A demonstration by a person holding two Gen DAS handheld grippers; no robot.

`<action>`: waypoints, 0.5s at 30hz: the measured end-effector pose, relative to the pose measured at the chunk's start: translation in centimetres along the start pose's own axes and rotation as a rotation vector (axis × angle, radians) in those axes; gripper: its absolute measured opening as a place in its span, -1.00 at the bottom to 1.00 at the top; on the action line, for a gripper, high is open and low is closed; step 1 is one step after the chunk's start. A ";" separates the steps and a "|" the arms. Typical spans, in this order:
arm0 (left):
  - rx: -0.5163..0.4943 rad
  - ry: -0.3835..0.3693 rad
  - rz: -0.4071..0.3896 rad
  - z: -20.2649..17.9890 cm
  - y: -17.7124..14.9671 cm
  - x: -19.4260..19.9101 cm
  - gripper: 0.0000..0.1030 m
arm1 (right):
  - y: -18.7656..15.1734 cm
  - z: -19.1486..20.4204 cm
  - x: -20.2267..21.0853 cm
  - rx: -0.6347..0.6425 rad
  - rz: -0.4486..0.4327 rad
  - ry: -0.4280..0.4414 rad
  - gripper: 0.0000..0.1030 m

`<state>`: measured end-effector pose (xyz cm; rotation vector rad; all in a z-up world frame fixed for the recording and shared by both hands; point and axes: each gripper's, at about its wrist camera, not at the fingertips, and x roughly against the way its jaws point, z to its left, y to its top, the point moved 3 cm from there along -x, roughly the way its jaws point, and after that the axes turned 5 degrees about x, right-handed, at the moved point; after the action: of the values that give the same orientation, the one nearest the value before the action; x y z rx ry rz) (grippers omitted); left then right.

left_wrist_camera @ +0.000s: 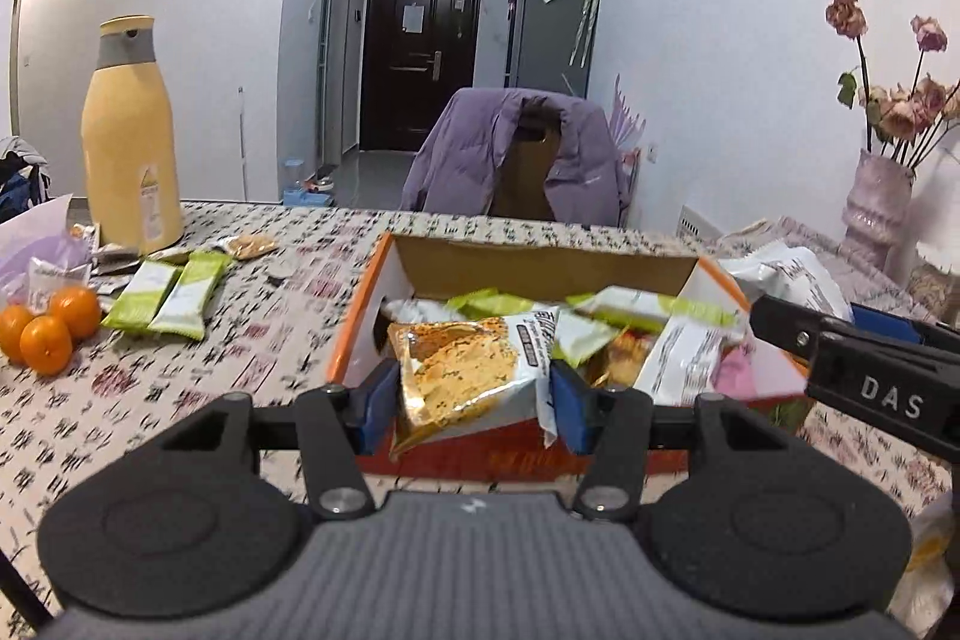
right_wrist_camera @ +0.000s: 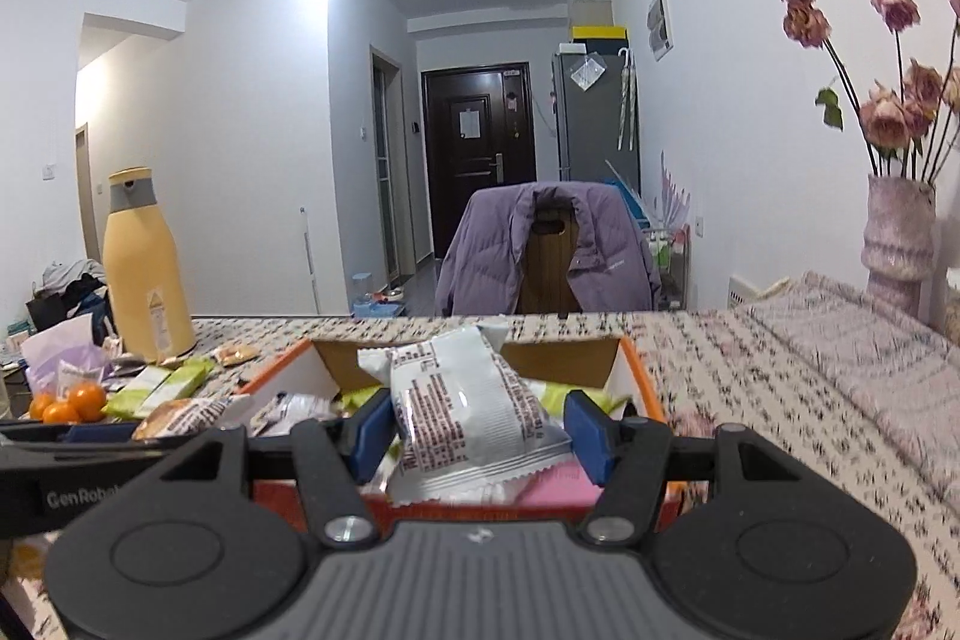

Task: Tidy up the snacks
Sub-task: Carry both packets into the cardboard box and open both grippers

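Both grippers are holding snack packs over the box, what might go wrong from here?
The box already looks heaped, so the orange cracker pack in the left gripper may slide out. The right gripper, holding the white pack, hangs close beside it; the two could bump.

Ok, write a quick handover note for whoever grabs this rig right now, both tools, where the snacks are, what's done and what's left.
Left tool: shut on an orange cracker packet, over the box.
Right tool: shut on a white snack packet, also over the box.
Done: several packets already lie inside the box.
Left: drop both held packets in, then collect the two green bars and small packets near the yellow flask. The oranges sit at the table's left edge.
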<state>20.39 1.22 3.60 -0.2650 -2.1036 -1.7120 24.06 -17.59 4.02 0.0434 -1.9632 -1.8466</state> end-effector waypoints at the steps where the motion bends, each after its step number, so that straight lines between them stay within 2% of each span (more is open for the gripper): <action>1: 0.004 -0.004 -0.003 -0.1 0.4 -0.4 0.04 | 0.4 0.0 -0.4 0.002 -0.002 -0.002 0.17; 7: 0.016 -0.017 -0.021 -0.9 2.3 -2.8 0.04 | 2.4 0.0 -2.9 0.013 -0.013 -0.017 0.17; 15: 0.029 -0.018 -0.035 -1.7 4.4 -7.5 0.04 | 3.1 -0.7 -7.8 -0.009 0.004 -0.019 0.17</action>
<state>29.19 1.40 4.55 -0.2376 -2.1563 -1.7033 32.17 -15.40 4.65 0.0193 -1.9660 -1.8601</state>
